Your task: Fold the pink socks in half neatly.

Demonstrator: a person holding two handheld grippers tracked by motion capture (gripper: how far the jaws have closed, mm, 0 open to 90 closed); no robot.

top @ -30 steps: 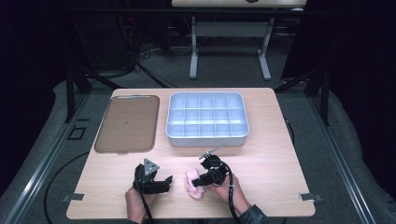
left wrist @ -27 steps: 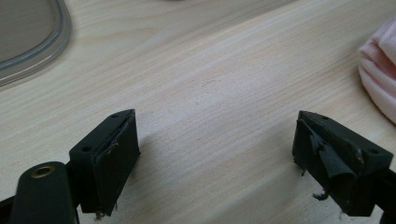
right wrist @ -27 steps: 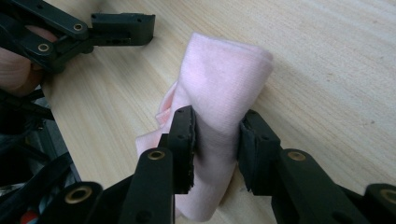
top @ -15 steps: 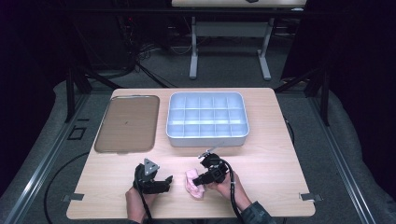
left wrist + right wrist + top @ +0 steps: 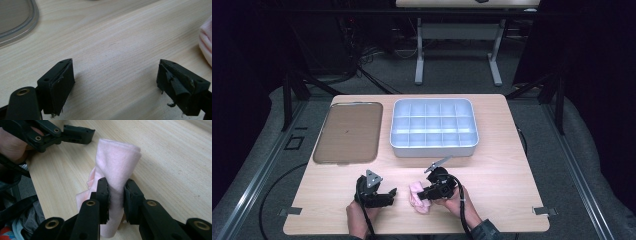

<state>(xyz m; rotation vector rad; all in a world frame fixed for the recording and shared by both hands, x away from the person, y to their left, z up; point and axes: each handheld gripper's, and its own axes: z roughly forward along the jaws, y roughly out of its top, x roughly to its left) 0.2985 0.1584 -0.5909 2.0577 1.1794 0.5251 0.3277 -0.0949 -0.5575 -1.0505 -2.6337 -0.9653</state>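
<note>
A folded pink cloth lies near the table's front edge. My right gripper is shut on the pink cloth, its two jaws pinching a fold that stands up between them. My left gripper rests open on the wood just left of the cloth, nothing between its jaws. In the left gripper view the open left gripper frames bare table, with an edge of the cloth at the far right. The left gripper also appears beyond the cloth in the right gripper view.
A pale blue divided bin with several compartments stands at the back centre. A flat brown tray lies to its left; its rim shows in the left gripper view. The wooden table has free room at the right.
The right gripper has shifted slightly with the cloth held in it. The left gripper has stayed in place.
</note>
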